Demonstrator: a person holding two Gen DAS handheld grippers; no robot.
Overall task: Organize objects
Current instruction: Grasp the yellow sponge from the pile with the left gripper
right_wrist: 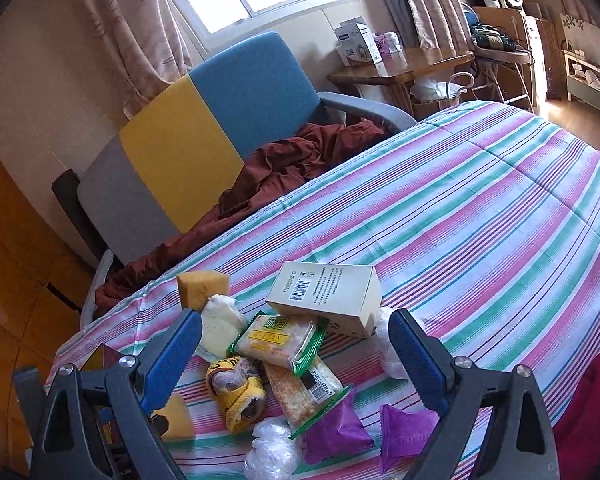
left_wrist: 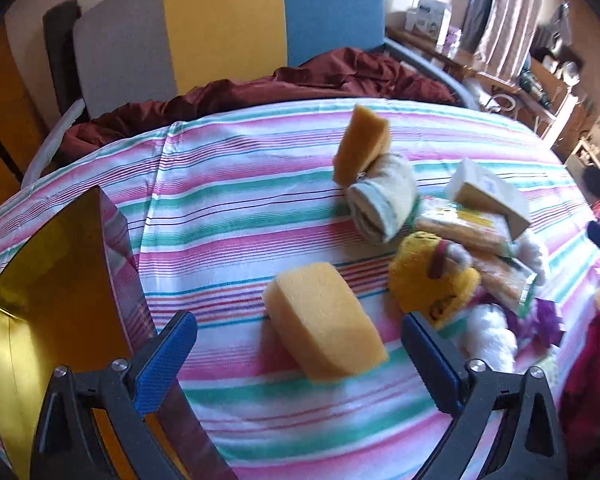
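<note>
Striped quilt (left_wrist: pixel 260 200) spreads wide across the bed, soft cotton bands of pink, green and white. At its left edge stands a glossy gold-lined box (left_wrist: pixel 48 280). Left gripper (left_wrist: pixel 300 340) gapes wide, empty, a spongy yellow wedge (left_wrist: pixel 326 330) lying between its blue fingers. Right gripper (right_wrist: pixel 296 344) is also spread wide and holding nothing, over a heap: a rectangular cardboard carton (right_wrist: pixel 326 296), crinkly wrapped biscuits (right_wrist: pixel 278 338), a fuzzy yellow plush (right_wrist: pixel 236 394), and purple sachets (right_wrist: pixel 336 432).

The bedcover (left_wrist: pixel 260 184) is striped pink, green and white; the sponges (left_wrist: pixel 326 326) are yellow-orange, the packets (right_wrist: pixel 336 436) purple, the blanket (right_wrist: pixel 284 164) maroon, the chair (right_wrist: pixel 204 120) grey, yellow and blue.
</note>
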